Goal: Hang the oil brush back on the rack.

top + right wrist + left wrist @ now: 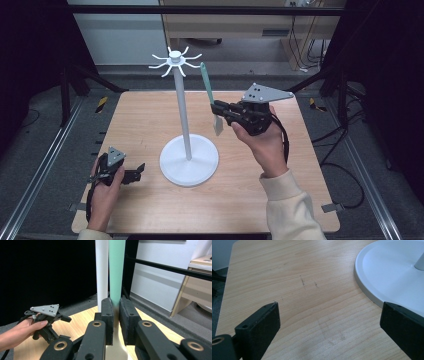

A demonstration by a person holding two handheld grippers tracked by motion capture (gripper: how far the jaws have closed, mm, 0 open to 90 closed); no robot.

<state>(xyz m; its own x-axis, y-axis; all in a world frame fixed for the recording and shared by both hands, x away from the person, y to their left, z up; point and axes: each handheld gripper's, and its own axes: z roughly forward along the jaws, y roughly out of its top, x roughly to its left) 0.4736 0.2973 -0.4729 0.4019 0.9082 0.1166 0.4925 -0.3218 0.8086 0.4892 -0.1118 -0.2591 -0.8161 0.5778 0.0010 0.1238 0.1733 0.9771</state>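
Right tongs (114,320) pinch green handle, perhaps a spatula (209,95); left tongs (329,322) wide open

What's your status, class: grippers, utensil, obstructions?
Right gripper shut on green-handled spatula, raised beside white stand. Left gripper open, near stand's base. No obstruction seen.

The stand (188,159) is sitting in the middle of the table (145,115), with one gripper (131,174) left of it and another gripper (218,109) right.

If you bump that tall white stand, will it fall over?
Probably not easily: the stand sits on a wide round base, flat on the table. A push high on its thin pole might rock it. Being plastic-looking, it may be light and slide instead.
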